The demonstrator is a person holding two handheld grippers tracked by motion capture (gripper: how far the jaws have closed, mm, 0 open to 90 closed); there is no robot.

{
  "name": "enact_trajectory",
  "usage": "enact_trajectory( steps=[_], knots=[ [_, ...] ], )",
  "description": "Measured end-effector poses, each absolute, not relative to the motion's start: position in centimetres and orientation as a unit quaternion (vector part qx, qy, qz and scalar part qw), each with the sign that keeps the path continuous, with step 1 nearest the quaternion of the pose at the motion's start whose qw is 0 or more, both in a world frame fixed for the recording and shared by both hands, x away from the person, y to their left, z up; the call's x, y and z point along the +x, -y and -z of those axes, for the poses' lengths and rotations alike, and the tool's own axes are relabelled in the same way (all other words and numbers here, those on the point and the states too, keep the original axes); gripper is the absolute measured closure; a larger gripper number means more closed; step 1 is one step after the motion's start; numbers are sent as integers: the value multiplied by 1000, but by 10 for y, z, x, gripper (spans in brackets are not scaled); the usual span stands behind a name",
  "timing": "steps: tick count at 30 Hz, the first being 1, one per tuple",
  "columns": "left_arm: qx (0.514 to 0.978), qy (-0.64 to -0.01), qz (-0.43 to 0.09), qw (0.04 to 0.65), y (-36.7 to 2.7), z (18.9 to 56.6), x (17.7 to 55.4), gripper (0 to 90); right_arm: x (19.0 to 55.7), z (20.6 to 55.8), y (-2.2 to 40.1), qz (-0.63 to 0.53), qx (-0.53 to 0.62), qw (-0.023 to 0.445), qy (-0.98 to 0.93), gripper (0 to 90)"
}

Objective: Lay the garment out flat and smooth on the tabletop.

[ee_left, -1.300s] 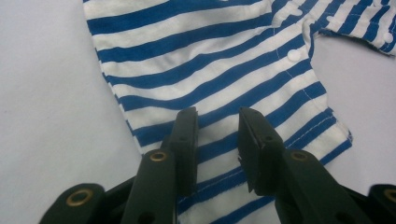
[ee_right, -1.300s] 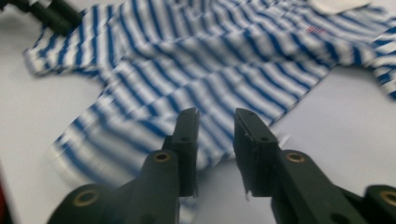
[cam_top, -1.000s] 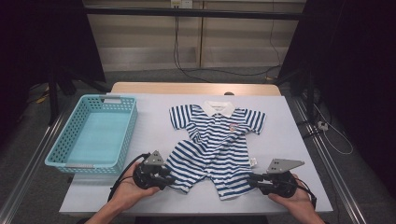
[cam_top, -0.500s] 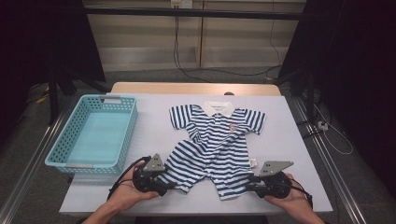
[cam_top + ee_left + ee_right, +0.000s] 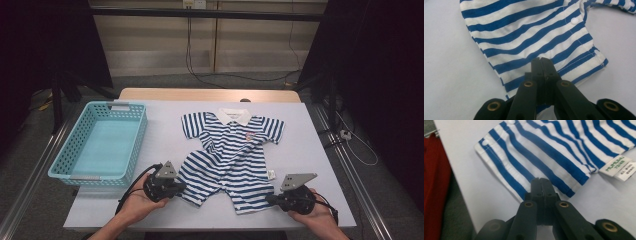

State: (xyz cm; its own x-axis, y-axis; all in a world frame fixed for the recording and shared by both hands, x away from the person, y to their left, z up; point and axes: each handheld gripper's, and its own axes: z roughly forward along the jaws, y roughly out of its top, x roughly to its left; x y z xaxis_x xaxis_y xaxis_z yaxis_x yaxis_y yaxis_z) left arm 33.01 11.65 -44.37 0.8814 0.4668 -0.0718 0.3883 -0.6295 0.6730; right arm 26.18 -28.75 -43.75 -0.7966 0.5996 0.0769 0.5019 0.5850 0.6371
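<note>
A blue-and-white striped baby romper (image 5: pixel 232 155) lies spread flat on the pale table (image 5: pixel 310 150), collar at the far end. My left gripper (image 5: pixel 181 188) rests at the end of the romper's left leg. In the left gripper view its jaws have just closed tip to tip (image 5: pixel 540 59) over the flat striped cloth (image 5: pixel 529 37), with nothing seen pinched. My right gripper (image 5: pixel 270 199) sits at the right leg's hem. Its jaws have also just closed (image 5: pixel 541 179), their tips at the hem edge (image 5: pixel 544 165), near a white label (image 5: pixel 621 166).
A turquoise plastic basket (image 5: pixel 136 145) stands at the table's left, a little beyond the left gripper. The table's near edge runs just behind both hands. Red fabric (image 5: pixel 434 185) shows past that edge in the right gripper view. Cables hang at the back wall.
Both hands stay where they were at the romper's leg ends. The romper lies as before.
</note>
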Motion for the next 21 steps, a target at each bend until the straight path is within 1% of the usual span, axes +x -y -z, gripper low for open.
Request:
enact_trajectory(
  steps=[3,10,12,14,16,18,19,21],
  knots=[
    [900,-241,-42,361,-118,443,331,900,257,435,287,-341,300,66,-889,900],
    [899,-248,-32,360,-118,443,329,900,246,430,286,-344,294,55,-890,900],
    [901,-241,-28,360,-117,442,328,900,247,429,287,-349,298,65,-886,819],
    [902,-243,-20,356,-116,442,323,900,248,428,287,-359,298,71,-882,803],
    [906,-228,-14,357,-114,440,319,900,246,424,283,-368,293,79,-879,778],
    [904,-233,-12,358,-113,440,316,900,246,422,275,-381,280,82,-877,763],
    [908,-226,-8,353,-113,439,315,900,246,421,270,-383,273,81,-879,755],
    [904,-236,0,357,-112,438,313,900,246,421,258,-383,260,79,-883,740]
  ],
)
